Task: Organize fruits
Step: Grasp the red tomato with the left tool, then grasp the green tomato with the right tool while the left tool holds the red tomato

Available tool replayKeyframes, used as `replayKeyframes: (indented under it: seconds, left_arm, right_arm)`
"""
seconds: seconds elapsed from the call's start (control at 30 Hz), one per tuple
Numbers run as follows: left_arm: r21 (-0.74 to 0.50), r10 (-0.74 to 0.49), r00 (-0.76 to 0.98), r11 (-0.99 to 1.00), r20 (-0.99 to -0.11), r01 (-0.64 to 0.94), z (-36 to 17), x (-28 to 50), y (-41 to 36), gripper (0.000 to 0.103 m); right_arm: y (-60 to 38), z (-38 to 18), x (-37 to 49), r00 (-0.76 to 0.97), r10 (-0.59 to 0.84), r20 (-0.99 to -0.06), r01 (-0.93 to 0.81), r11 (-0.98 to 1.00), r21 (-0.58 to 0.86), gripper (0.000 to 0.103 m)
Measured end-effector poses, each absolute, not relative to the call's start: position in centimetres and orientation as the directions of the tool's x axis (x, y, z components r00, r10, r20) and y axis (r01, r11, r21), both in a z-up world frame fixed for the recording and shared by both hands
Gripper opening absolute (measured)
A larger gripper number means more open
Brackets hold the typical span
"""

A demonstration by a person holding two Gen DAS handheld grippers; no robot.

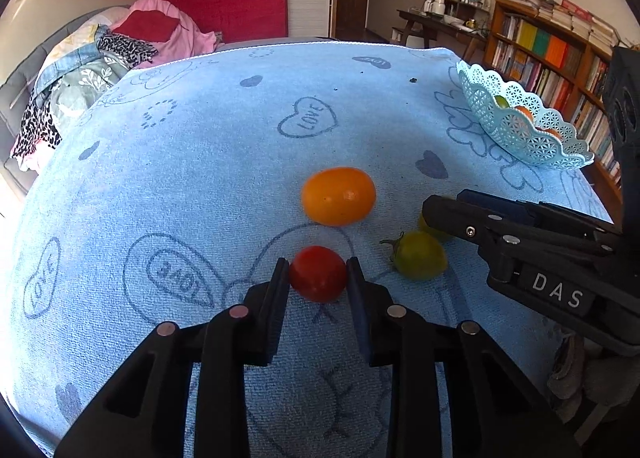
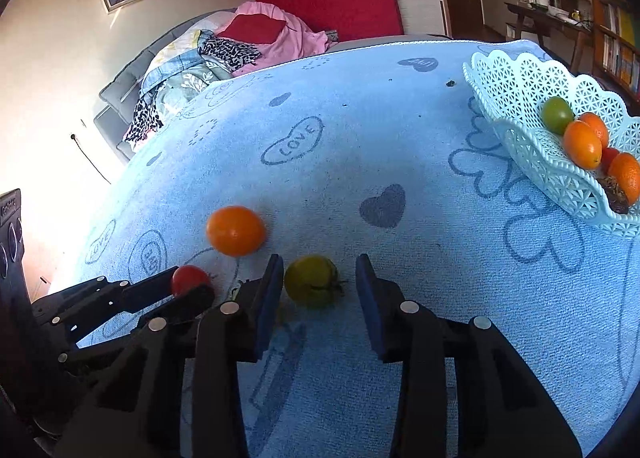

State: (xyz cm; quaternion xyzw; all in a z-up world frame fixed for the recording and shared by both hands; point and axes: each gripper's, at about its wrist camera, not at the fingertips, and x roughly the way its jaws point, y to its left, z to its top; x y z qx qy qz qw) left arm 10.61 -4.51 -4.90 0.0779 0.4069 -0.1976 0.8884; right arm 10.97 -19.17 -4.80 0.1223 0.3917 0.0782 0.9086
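My left gripper (image 1: 318, 272) is shut on a red tomato (image 1: 318, 273) that rests on the blue towel; it also shows in the right wrist view (image 2: 190, 278). My right gripper (image 2: 316, 278) is open around a yellow-green tomato (image 2: 311, 280), its left pad touching it and the right pad apart. In the left wrist view, a green tomato (image 1: 420, 260) lies by the right gripper, and another yellow-green one (image 1: 430, 228) sits half hidden at its tip. An orange fruit (image 1: 338, 196) (image 2: 235, 231) lies loose just beyond.
A light-blue lace basket (image 2: 532, 146) (image 1: 516, 126) at the right holds several orange, green and red fruits. The blue towel (image 1: 200, 162) covers the table. A sofa with piled clothes stands at back left, bookshelves at right.
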Motion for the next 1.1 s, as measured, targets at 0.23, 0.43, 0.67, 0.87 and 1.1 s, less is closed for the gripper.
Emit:
replayKeyframes:
  seconds: [0.23,0.43,0.67,0.87,1.1]
  left_arm:
    - [-0.015,-0.283,0.593,0.910,-0.754,0.414,-5.0,10.6,-4.6,0.030]
    - [-0.012,-0.277,0.599,0.913,-0.751,0.407,-5.0,10.6,-4.7,0.029]
    - [-0.024,-0.271,0.607,0.923,-0.747,0.383,-4.6,10.7,-4.1,0.029]
    - [-0.017,-0.265,0.619,0.926,-0.740,0.377,-4.0,10.6,-3.9,0.029]
    - [-0.005,-0.264,0.631,0.924,-0.729,0.381,-3.0,10.2,-4.1,0.029]
  right_arm:
    - [-19.0,-5.1,11.1,0.667,0.252,-0.701,-0.054,0.955,0.291,0.033]
    - [-19.1,-4.7,10.7,0.683,0.240,-0.690,-0.047,0.957,0.287,0.030]
    - [-19.6,-3.5,10.2,0.715,0.222,-0.663,-0.028,0.957,0.289,0.030]
    - [-20.3,-2.0,9.6,0.748,0.202,-0.633,-0.013,0.957,0.291,0.030]
    - [-22.1,-0.1,8.8,0.789,0.173,-0.590,0.016,0.954,0.300,0.030]
